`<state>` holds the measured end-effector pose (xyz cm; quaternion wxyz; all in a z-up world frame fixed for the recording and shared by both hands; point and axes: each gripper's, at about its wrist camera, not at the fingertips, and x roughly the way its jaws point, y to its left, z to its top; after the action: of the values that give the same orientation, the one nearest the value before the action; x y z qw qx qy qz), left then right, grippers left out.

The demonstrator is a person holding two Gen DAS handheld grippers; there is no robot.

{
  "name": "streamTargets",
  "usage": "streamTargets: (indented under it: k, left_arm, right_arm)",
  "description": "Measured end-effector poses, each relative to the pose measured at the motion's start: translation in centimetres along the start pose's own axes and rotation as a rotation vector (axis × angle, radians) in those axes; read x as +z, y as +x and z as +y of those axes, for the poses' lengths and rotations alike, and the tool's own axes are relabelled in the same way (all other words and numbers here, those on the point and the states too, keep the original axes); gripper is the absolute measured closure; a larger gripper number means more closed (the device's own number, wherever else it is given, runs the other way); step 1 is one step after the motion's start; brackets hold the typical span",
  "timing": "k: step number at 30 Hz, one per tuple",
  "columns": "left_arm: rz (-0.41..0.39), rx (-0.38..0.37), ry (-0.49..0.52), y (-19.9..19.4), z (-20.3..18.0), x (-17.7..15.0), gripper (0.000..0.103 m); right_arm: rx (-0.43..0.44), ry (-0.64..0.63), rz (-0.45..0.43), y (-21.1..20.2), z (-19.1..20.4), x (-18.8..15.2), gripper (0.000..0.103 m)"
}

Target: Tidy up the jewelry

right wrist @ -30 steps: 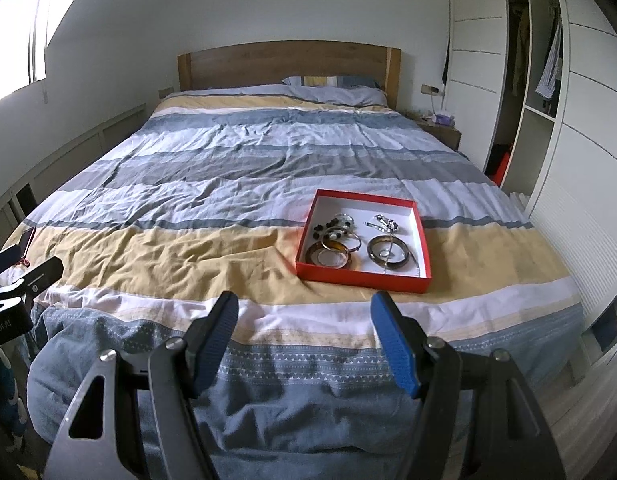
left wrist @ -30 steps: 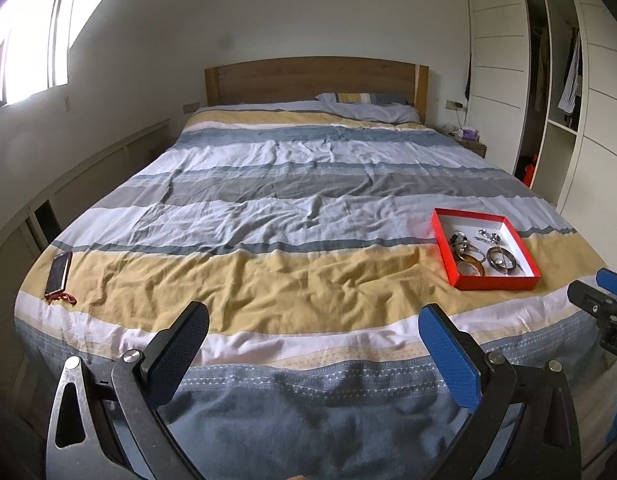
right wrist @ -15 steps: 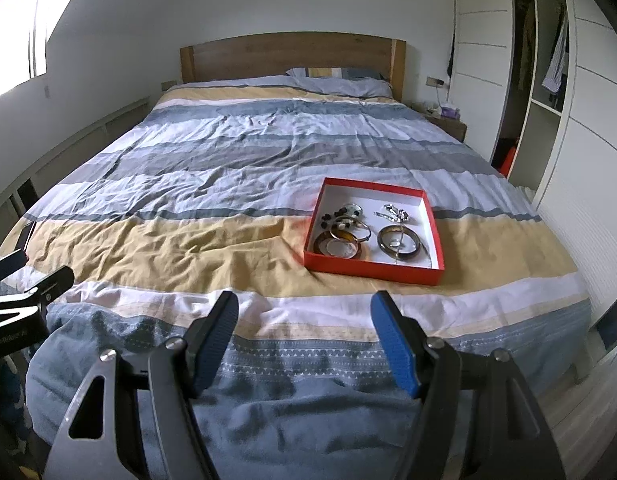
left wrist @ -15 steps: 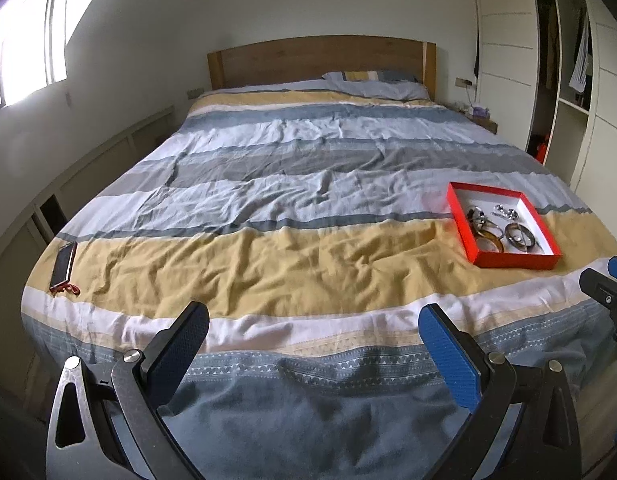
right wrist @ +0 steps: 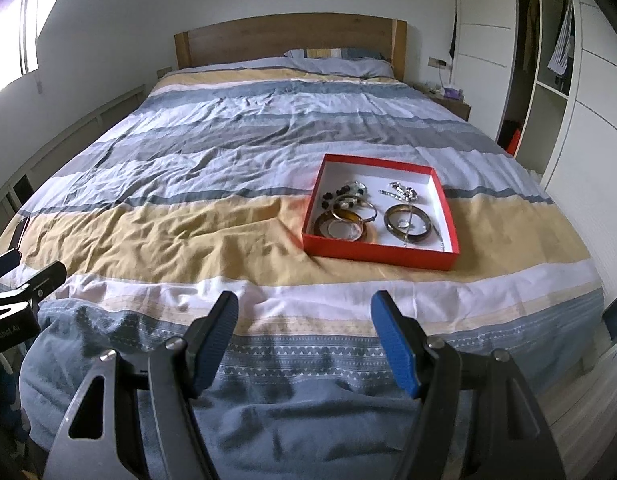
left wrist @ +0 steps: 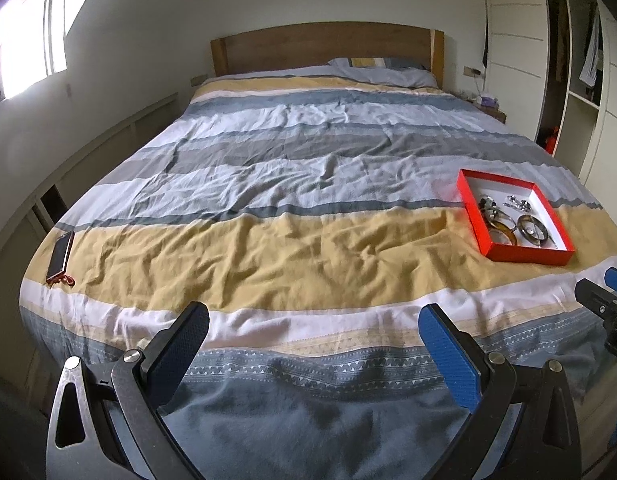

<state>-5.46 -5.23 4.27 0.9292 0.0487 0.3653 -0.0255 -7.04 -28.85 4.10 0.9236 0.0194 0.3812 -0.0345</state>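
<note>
A red box with a white inside lies on the yellow stripe of the bed; it also shows in the left wrist view at the right. In it lie several bangles, a beaded bracelet and a silver chain piece. My right gripper is open and empty, above the bed's foot end, short of the box. My left gripper is open and empty, further left over the foot end. Each gripper's edge shows in the other's view.
A phone with a red strap lies on the bed's left edge. The striped duvet covers the bed up to a wooden headboard. A white wardrobe stands to the right, a low shelf along the left wall.
Both grippers have moved forward and tilted down toward the bed; the red box looks nearer and larger in both views. Both stay open.
</note>
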Motion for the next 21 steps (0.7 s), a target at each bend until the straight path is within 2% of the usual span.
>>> streamTargets:
  k: [21]
  left_arm:
    - [0.032, 0.003, -0.006, 1.5, 0.7, -0.6, 0.001]
  right_arm:
    - [-0.002, -0.003, 0.023, 1.2, -0.1, -0.1, 0.036]
